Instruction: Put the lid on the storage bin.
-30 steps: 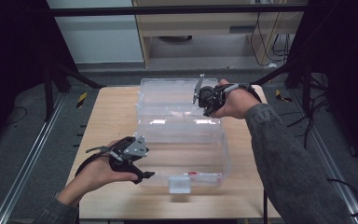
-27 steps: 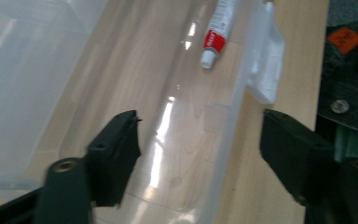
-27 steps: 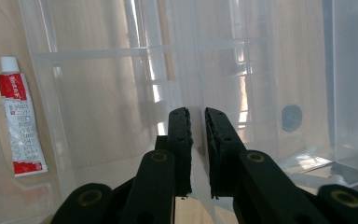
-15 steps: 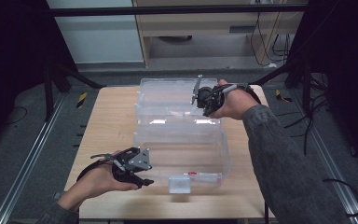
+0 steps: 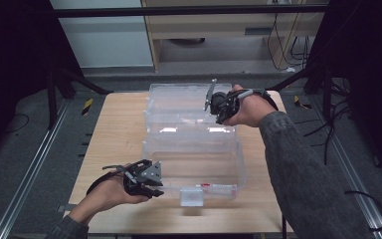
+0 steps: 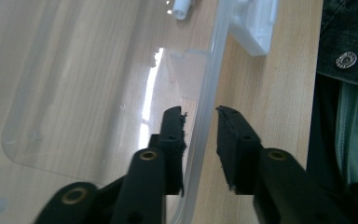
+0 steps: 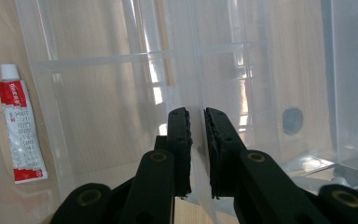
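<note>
On the wooden table (image 5: pixel 114 129) a clear plastic storage box (image 5: pixel 194 164) is seen with its transparent lid (image 5: pixel 179 102) raised at the far side. Inside the box, a red-and-white tube (image 7: pixel 22 130) with a white cap is lying flat on the floor. The near rim of the box, beside its white latch (image 5: pixel 191 196), is straddled by the left gripper (image 6: pixel 200 121), whose jaws have just been closing without yet pressing it. The lid's thin edge is pinched by the right gripper (image 7: pixel 197 116).
</note>
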`<state>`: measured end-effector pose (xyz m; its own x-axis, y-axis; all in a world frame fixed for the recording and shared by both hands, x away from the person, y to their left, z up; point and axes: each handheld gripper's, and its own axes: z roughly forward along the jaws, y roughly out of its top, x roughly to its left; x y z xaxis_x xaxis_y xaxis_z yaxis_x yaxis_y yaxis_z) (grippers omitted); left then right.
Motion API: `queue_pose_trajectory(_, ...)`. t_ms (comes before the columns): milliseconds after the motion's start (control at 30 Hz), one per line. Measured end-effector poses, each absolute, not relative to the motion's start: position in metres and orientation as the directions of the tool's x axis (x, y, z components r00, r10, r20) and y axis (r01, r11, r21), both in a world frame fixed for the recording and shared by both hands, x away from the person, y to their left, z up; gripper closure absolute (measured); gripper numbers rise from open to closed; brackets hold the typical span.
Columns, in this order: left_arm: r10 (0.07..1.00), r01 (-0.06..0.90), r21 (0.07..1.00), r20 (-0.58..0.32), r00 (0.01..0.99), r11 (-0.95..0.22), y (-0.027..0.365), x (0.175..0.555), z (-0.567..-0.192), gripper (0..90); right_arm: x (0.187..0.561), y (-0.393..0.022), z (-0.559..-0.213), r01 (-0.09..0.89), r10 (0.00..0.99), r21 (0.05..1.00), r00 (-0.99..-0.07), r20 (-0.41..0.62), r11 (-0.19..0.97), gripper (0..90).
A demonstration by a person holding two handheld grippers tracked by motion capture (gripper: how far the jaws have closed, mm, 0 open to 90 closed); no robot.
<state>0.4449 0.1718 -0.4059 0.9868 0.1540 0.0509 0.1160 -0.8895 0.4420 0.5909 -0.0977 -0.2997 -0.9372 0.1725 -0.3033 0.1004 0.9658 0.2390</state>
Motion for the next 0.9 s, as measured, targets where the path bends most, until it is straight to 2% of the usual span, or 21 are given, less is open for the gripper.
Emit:
queue_pose_trajectory(200, 0.177, 0.134, 0.453, 0.053, 0.983, -0.881, 0.174, 0.446, -0.407, 80.3, 0.591, -0.098, -0.299, 0.101, 0.171, 0.237, -0.939, -0.299, 0.966, 81.3)
queue_pose_trajectory(467, 0.196, 0.144, 0.467, 0.066, 0.978, -0.872, 0.171, 0.443, -0.408, 80.6, 0.595, -0.097, -0.299, 0.103, 0.169, 0.228, -0.941, -0.293, 0.968, 81.6)
queue_pose_trajectory(700, 0.269, 0.193, 0.504, 0.083, 0.959, -0.842, 0.172, 0.437, -0.411, 79.1, 0.591, -0.095, -0.297, 0.093, 0.164, 0.242, -0.943, -0.289, 0.966, 84.0)
queue_pose_trajectory(900, 0.297, 0.209, 0.508, 0.097, 0.950, -0.836, 0.171, 0.435, -0.411, 78.3, 0.583, -0.093, -0.294, 0.077, 0.152, 0.247, -0.942, -0.301, 0.966, 86.0)
